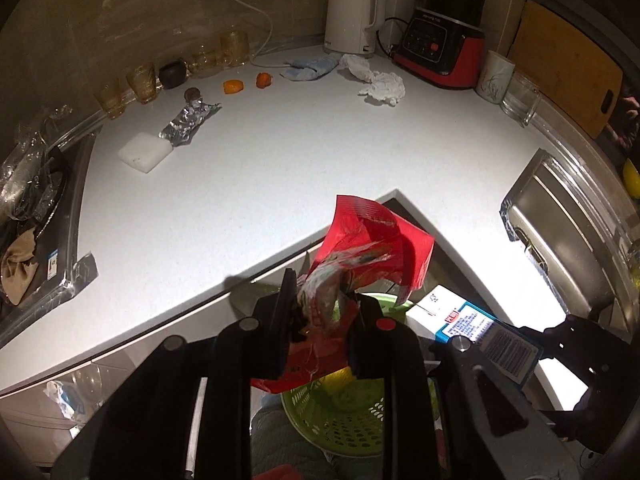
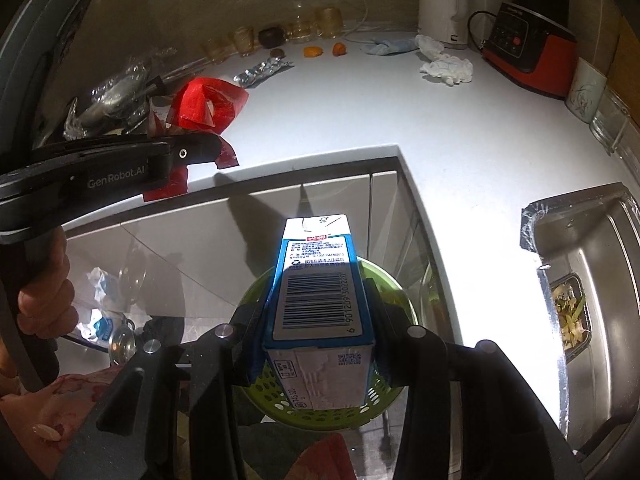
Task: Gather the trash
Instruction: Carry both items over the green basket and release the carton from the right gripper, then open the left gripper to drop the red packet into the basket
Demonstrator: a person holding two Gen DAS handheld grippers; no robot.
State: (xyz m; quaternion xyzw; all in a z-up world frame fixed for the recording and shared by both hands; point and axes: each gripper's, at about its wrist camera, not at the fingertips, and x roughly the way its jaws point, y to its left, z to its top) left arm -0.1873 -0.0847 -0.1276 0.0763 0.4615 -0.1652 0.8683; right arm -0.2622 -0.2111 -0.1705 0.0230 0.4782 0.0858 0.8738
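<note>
Trash is in both your tongs: left tongs (image 1: 320,312) pinch a red wrapper (image 1: 372,248), right tongs (image 2: 320,320) clamp a carton (image 2: 316,300), both over the green basket (image 2: 384,396) below the desk (image 1: 240,184) edge; loose wrapper may snag and miss

Crumpled red wrapper (image 1: 360,264), blue-white carton (image 2: 320,288) above green basket (image 2: 320,400)

Kettle (image 1: 351,14), blender (image 1: 442,40) (red-based), sink (image 2: 592,280).
</note>
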